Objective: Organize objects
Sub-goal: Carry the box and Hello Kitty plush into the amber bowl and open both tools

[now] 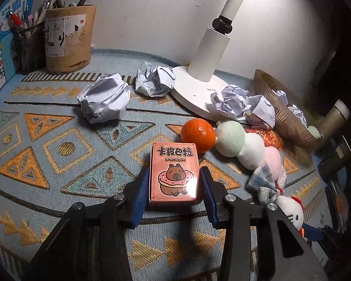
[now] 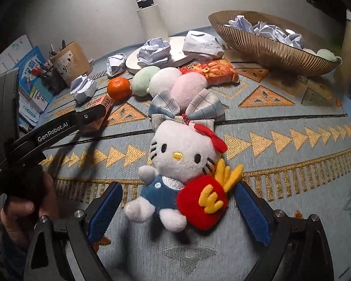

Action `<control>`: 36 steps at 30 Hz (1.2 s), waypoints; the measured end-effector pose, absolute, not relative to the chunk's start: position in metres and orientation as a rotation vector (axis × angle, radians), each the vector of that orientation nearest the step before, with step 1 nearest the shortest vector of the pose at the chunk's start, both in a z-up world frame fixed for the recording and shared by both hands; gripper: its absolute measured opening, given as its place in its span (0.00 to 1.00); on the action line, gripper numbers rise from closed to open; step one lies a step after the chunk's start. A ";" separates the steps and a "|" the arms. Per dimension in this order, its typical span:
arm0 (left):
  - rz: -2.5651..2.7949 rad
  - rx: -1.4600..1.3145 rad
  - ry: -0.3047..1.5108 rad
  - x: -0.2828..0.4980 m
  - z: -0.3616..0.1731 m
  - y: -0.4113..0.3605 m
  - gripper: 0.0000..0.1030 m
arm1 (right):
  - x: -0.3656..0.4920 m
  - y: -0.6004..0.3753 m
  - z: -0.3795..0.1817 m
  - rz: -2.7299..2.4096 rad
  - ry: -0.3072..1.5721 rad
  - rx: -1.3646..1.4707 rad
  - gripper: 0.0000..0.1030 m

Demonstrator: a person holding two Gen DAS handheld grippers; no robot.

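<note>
A pink playing-card box (image 1: 174,164) with a capybara drawing lies on the patterned mat (image 1: 58,164), and my left gripper (image 1: 174,182) is shut on it, its blue pads pressed against both long sides. In the right wrist view the same box (image 2: 100,104) shows at the left gripper's tip, with a person's hand (image 2: 23,210) on the handle. A white cat plush (image 2: 182,154) with a red fries pouch lies face up between the fingers of my right gripper (image 2: 178,187). That gripper is open, its pads standing apart from the plush on both sides.
An orange (image 1: 198,135), a three-ball plush (image 1: 245,149), a plaid bow (image 2: 187,110) and a red-orange pouch (image 2: 210,70) crowd the mat's middle. Crumpled paper balls (image 1: 104,98) lie around the lamp base (image 1: 199,86). A woven basket (image 2: 269,46) holds more paper. Pen holders (image 1: 67,37) and books (image 1: 2,35) stand far left.
</note>
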State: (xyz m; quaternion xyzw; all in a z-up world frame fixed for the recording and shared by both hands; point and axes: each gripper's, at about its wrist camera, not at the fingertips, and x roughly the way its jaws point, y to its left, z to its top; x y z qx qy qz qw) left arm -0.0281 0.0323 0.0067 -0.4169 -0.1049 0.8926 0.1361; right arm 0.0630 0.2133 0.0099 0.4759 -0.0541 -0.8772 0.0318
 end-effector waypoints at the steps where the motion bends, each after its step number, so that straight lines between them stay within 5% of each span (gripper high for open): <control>1: 2.583 -1.206 -0.306 -0.028 0.007 0.032 0.38 | 0.062 0.211 0.010 -2.733 -0.101 1.462 0.67; 2: 2.581 -1.206 -0.308 -0.028 0.006 0.031 0.38 | 0.063 0.209 0.011 -2.732 -0.063 1.443 0.56; 4: 2.579 -1.205 -0.309 -0.028 0.006 0.031 0.38 | 0.067 0.211 0.012 -2.715 -0.063 1.427 0.52; 12: 2.638 -1.197 -0.248 -0.025 0.012 0.034 0.38 | 0.090 0.251 0.053 -2.785 -0.140 1.262 0.52; 21: 2.695 -0.953 0.070 -0.004 0.083 0.095 0.38 | 0.053 0.343 0.108 -2.947 -0.291 1.098 0.52; 33: 2.432 -0.891 0.028 -0.113 0.126 0.231 0.38 | -0.047 0.415 0.151 -3.090 -0.455 1.009 0.52; 36: 2.404 -0.864 0.018 -0.135 0.123 0.256 0.38 | -0.074 0.427 0.147 -3.066 -0.521 1.014 0.59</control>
